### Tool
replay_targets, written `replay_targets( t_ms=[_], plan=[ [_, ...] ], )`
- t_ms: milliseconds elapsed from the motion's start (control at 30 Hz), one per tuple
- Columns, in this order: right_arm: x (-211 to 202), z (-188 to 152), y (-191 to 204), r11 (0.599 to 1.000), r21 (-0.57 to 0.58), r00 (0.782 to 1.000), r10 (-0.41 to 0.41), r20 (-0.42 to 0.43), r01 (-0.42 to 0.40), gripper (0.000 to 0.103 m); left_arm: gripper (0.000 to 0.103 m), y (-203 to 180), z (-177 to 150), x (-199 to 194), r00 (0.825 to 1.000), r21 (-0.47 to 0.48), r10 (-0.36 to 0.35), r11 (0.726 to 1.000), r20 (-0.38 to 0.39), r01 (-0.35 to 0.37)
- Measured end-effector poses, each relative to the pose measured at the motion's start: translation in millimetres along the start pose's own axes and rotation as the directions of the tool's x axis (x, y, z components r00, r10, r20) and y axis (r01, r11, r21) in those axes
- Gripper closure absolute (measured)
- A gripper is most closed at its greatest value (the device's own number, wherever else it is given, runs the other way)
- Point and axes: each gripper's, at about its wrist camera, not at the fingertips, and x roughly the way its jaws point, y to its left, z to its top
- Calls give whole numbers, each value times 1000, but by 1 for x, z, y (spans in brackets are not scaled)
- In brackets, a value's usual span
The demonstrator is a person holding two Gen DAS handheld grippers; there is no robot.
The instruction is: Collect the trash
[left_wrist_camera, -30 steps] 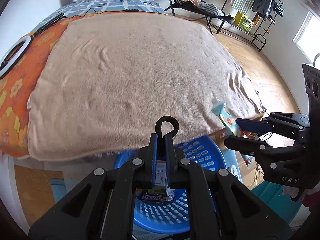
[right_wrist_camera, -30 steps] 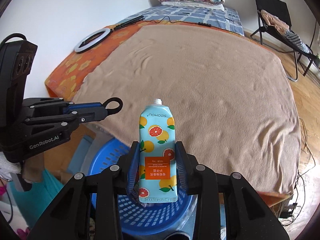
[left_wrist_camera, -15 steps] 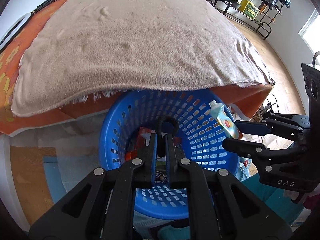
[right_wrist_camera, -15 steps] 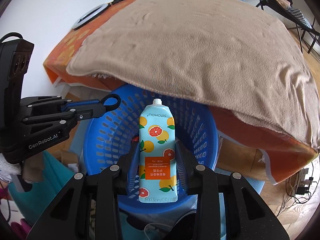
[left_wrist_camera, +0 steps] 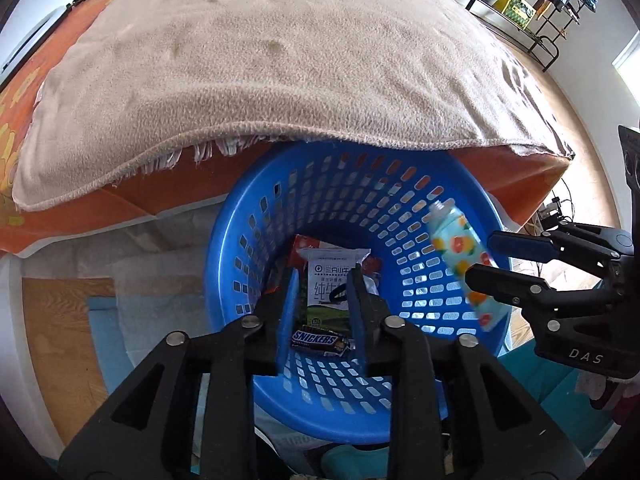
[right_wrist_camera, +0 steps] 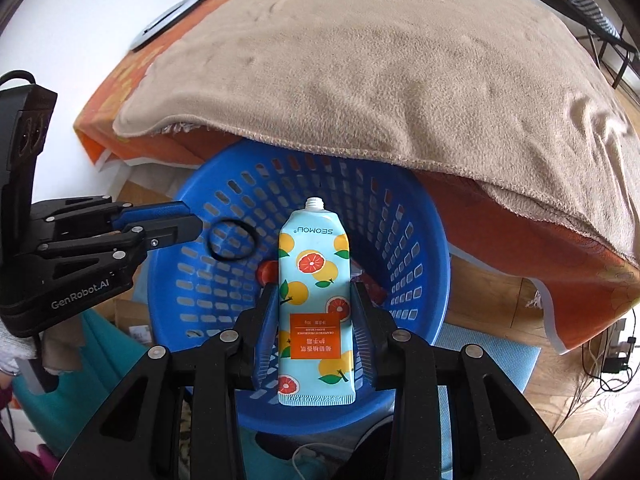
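A blue perforated basket (left_wrist_camera: pixel 400 184) (right_wrist_camera: pixel 416 240) stands on the floor under the bed's edge. Inside lie a white milk pouch (left_wrist_camera: pixel 326 280), a Snickers wrapper (left_wrist_camera: pixel 316 338) and red wrappers. My left gripper (left_wrist_camera: pixel 322 284) (right_wrist_camera: pixel 192 226) is open over the basket; a black hair-tie ring (right_wrist_camera: pixel 232 239) hangs free in the air just off its tips. My right gripper (right_wrist_camera: pixel 314 300) (left_wrist_camera: pixel 480 254) holds a light-blue citrus-print tube (right_wrist_camera: pixel 314 288) (left_wrist_camera: pixel 460 256) over the basket; its jaws look slightly parted around the tube.
The bed with a beige blanket (left_wrist_camera: pixel 280 60) (right_wrist_camera: pixel 400 60) over an orange sheet (right_wrist_camera: pixel 560 280) overhangs the basket's far rim. A teal mat (left_wrist_camera: pixel 100 320) and wooden floor (right_wrist_camera: pixel 500 300) surround it. Cables (right_wrist_camera: pixel 608 360) lie at right.
Both grippers dropped lower over the basket. My left gripper opened and let go of the black ring and the milk pouch, which now lies in the basket. The right jaws widened slightly.
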Motion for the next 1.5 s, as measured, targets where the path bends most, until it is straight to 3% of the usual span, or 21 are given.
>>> replay_targets(
  t_ms=[33,67,133,267,967,1400,1500],
  plan=[
    [1,0,0,1000,3,1000,-2,-4,2,68,58,1,-1,1,1000,-5,7,1000,1,-7],
    [3,0,-1,1000,7,1000,-4,-6,4,66,53,3,-1,2,1000,-12,9,1000,3,-9],
    [5,0,-2,1000,16,1000,-15,-9,15,54,52,5,-1,4,1000,-22,8,1000,-3,-8],
    [7,1,-8,999,32,999,-29,-18,30,52,47,11,-2,7,1000,-47,13,999,-11,-14],
    [-17,12,-17,987,77,988,-145,51,141,50,47,20,7,-30,999,-149,5,989,52,3],
    [-56,23,-21,985,127,978,-133,159,114,46,47,9,25,-78,988,-150,34,989,153,-11],
    [-68,27,-20,985,139,974,-126,190,100,46,38,9,29,-93,982,-148,24,989,190,4]
  ],
)
